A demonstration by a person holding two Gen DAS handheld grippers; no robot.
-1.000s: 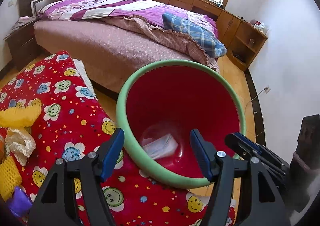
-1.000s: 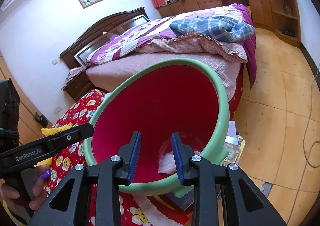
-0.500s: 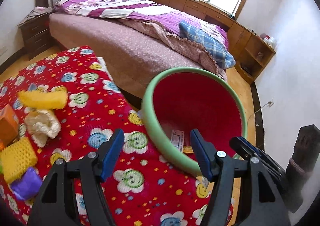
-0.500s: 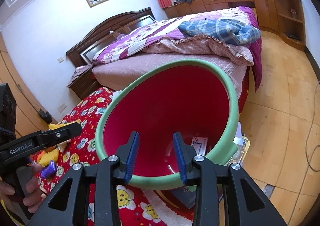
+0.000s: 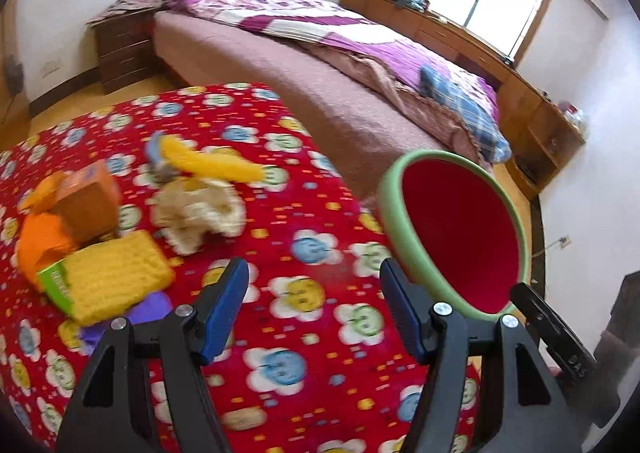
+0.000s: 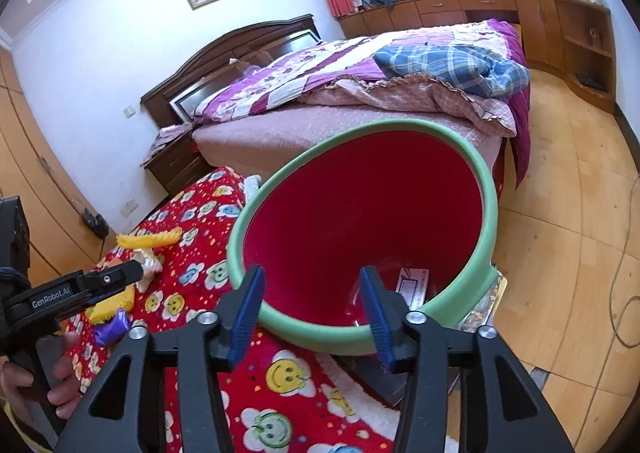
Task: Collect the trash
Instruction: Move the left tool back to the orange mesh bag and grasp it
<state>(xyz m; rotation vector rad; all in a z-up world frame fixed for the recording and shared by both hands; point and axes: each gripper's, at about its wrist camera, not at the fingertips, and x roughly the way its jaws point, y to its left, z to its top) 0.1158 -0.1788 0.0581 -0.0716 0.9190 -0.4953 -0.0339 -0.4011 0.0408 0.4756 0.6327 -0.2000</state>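
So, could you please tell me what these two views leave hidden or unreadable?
- Bin bottom: in the right wrist view the right claw and the near rim cover most of it; the left wrist view shows only the inner wall.
- White packet in the bin: print too small to read.
- Purple wrapper: left wrist view, mostly under the yellow sponge.
- Orange box: motion-blurred, label unreadable.

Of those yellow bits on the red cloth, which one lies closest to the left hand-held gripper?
The flat yellow foam net, just left of the left hand-held gripper; the long yellow piece lies farther back.
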